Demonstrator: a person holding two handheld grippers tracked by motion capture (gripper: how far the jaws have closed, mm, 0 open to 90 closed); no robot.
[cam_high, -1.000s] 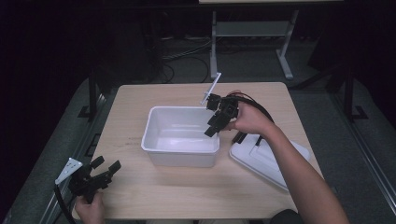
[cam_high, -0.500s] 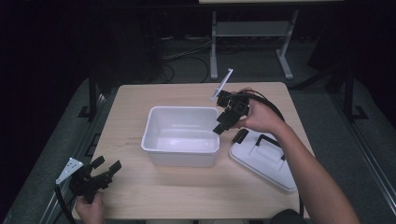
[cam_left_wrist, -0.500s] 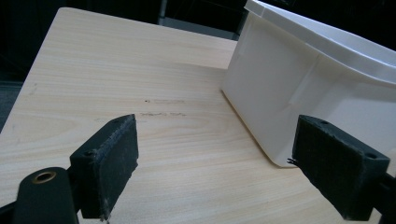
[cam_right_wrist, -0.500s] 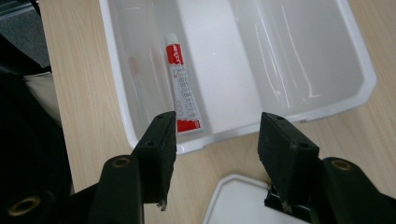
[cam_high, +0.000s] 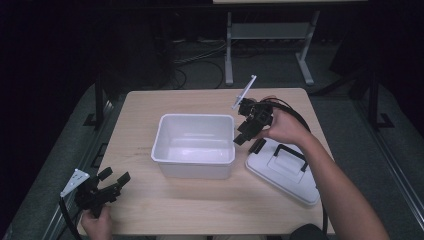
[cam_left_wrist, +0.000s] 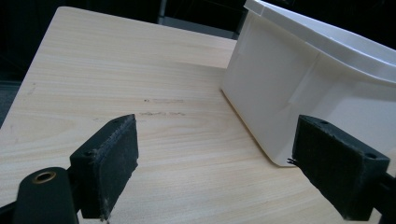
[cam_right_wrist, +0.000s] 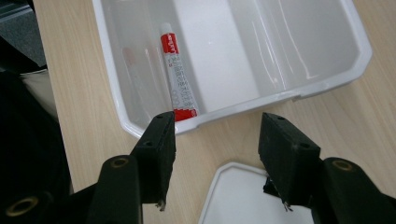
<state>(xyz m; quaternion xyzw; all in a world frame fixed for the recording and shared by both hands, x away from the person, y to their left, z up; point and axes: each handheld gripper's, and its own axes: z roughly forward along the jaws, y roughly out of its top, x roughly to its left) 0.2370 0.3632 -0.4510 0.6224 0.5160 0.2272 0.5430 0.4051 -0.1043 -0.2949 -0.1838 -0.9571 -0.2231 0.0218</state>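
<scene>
A white plastic bin (cam_high: 195, 169) stands in the middle of the wooden table. In the right gripper view, a white tube with red ends (cam_right_wrist: 178, 70) lies flat on the floor of the bin (cam_right_wrist: 289, 37), along one wall. The bin's white lid (cam_high: 282, 175), with a black handle, lies flat on the table to the right of it. My right gripper (cam_high: 248, 139) (cam_right_wrist: 217, 130) hovers open above the gap between the bin's right rim and the lid, holding nothing. My left gripper (cam_high: 112, 181) (cam_left_wrist: 215, 140) rests open near the table's front left corner, pointing at the bin's side wall (cam_left_wrist: 299, 84).
The light wooden table (cam_high: 150, 105) has bare surface to the left of and behind the bin. A black cable trails from the right gripper along the forearm. The dark floor beyond the far edge holds a metal stand (cam_high: 270, 30) and cables.
My right gripper has moved right and away from above the bin's inside to just past its right rim. The left gripper has stayed put.
</scene>
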